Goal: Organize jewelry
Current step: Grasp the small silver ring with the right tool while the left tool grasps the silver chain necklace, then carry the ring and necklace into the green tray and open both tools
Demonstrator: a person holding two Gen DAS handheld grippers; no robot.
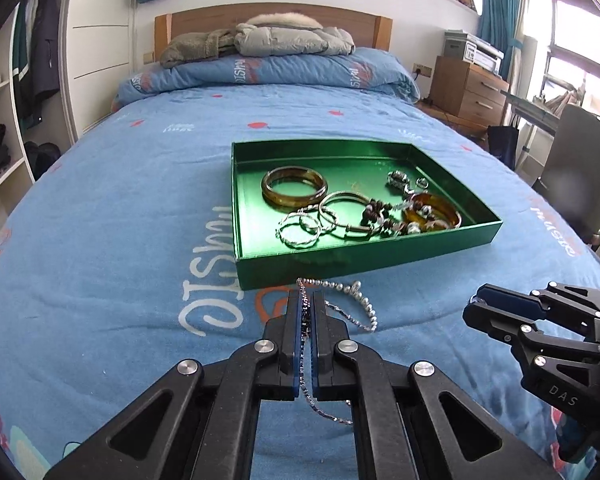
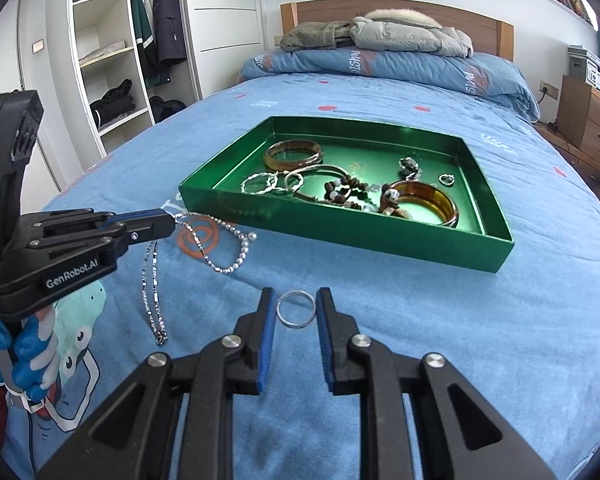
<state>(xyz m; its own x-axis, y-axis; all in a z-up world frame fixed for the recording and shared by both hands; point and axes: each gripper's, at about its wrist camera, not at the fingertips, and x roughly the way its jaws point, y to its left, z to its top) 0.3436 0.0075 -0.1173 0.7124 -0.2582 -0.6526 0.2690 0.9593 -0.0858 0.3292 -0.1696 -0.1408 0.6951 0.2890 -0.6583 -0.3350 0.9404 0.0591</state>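
Left gripper (image 1: 307,300) pinching a silver beaded chain (image 2: 224,248), links looping onto the bed (image 2: 420,340) and dangling from the pressed pads, just beside the near wall of the green tray (image 2: 380,240). Right gripper (image 2: 296,300) standing spread, bracketing a plain silver ring (image 2: 295,309) without visibly touching it. Lying inside the tray: amber bangles (image 1: 294,189), twisted silver hoops (image 1: 300,230), dark beaded bracelet (image 1: 376,212).
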